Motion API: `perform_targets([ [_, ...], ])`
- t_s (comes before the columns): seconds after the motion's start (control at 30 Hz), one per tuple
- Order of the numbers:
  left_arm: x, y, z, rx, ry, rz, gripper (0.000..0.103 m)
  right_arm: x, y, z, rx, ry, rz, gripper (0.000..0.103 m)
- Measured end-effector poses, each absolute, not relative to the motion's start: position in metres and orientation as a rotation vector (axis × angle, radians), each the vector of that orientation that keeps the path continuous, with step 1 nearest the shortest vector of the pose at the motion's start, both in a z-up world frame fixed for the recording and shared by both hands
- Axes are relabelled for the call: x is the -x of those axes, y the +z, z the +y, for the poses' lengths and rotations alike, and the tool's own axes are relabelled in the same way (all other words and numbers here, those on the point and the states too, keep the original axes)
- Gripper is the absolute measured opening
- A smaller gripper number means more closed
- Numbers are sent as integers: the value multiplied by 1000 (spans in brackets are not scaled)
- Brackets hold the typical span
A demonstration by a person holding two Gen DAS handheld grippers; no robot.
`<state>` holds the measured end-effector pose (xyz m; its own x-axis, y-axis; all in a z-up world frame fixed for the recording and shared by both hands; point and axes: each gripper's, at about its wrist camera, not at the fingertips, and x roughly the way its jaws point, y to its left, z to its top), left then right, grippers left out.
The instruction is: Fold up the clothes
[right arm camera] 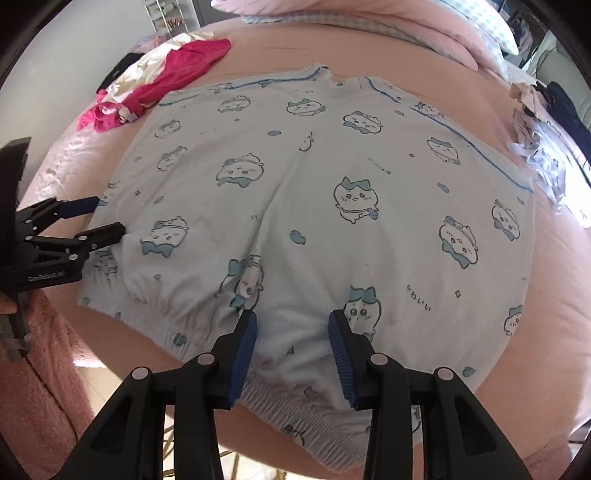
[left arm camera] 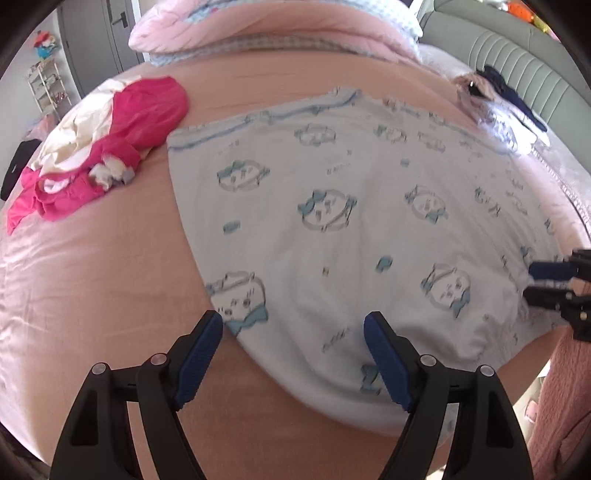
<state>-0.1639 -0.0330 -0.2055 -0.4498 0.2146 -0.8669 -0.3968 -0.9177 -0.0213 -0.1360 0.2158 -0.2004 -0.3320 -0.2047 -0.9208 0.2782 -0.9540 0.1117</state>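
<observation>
White shorts (right arm camera: 314, 177) printed with blue cartoon animals lie spread flat on the pink bed sheet (right arm camera: 554, 295). Their gathered waistband (right arm camera: 288, 398) is nearest me and the blue-trimmed leg hems are on the far side. My left gripper (left arm camera: 293, 325) is open over the shorts' left edge (left arm camera: 236, 295), by the waistband corner. From the right wrist it shows as the left gripper (right arm camera: 109, 216), with the cloth's edge between its fingers. My right gripper (right arm camera: 293, 323) hovers over the waistband's middle, its jaws partly apart and the pads not pressing the slightly puffed fabric. The right gripper (left arm camera: 533, 282) also shows at the shorts' right side.
A heap of bright pink and cream clothes (left arm camera: 110, 147) lies at the far left of the bed. Another pile of pale and navy clothes (right arm camera: 543, 125) sits at the far right. Pink bedding and pillows (left arm camera: 258, 29) fill the back. A fluffy pink sleeve (right arm camera: 44, 369) and the bed's near edge are below.
</observation>
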Motion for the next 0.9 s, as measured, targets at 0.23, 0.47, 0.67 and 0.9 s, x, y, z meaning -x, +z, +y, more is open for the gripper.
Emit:
perform_targets([
  [0.23,162,-218,-1,1434,2309,344,79,159,-192,190,-1549,-2347,93,40],
  [0.47,122,-214,-22,1502,2228,361,79,138,-209,191,-1585,-2314,169,41],
  [0.67,131,-192,-36,1434,2287,183,78,129,-188,219,-1564,-2347,34,40],
  [0.9,189,-189,-14,1347,2373,216,78,158,-197,256,-1659,-2436,-90,40],
])
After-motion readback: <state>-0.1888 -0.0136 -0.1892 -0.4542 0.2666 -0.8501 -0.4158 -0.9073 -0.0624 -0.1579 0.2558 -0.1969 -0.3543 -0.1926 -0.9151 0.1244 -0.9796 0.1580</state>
